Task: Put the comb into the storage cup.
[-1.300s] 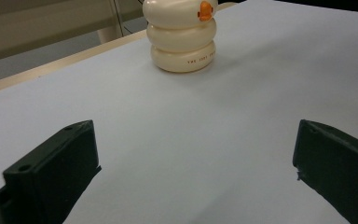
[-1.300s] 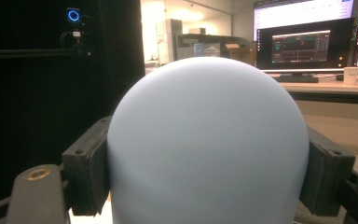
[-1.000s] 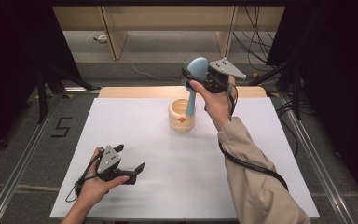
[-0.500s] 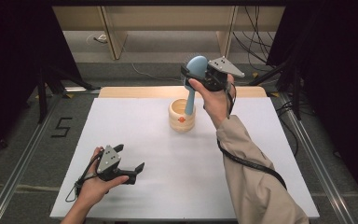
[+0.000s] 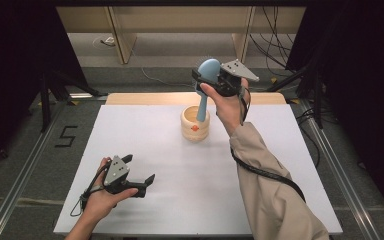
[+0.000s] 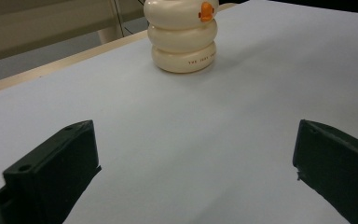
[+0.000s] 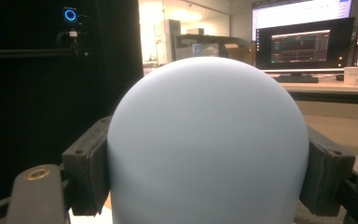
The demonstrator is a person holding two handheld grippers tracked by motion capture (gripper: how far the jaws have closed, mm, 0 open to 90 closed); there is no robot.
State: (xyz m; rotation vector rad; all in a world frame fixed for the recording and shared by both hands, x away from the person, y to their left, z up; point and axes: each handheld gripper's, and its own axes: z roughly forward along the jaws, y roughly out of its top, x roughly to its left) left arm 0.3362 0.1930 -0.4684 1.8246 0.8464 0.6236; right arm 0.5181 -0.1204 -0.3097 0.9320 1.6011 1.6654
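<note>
I have the right gripper (image 5: 206, 80) raised above the cup (image 5: 195, 125), just behind it as the high view shows it. Its jaws are clamped on the rounded head of the brush (image 5: 207, 75), one jaw pressing on each side of that blue dome; the right gripper view confirms this, with the brush (image 7: 207, 144) wedged between both black jaws. The jaws stand fairly wide because the head is wide.

The brush hangs upright from that grip, handle pointing down. In the high view its lower end meets the cup's rim at the far side; I cannot tell whether the tip is inside the cup or just above the opening.

The cup is cream-coloured, built of three stacked rings, with a small orange mark on the side that faces me. It stands upright on the white mat (image 5: 145, 145), toward the mat's far edge and a little right of its middle.

My left gripper (image 5: 147, 182) rests low on the mat, well apart from the cup, nearer to me and to its left. Its jaws are spread wide with nothing between them. In the left gripper view, the cup (image 6: 184, 35) sits ahead between the two open jaws, far beyond their tips, with bare mat (image 6: 191, 140) in the gap.
</note>
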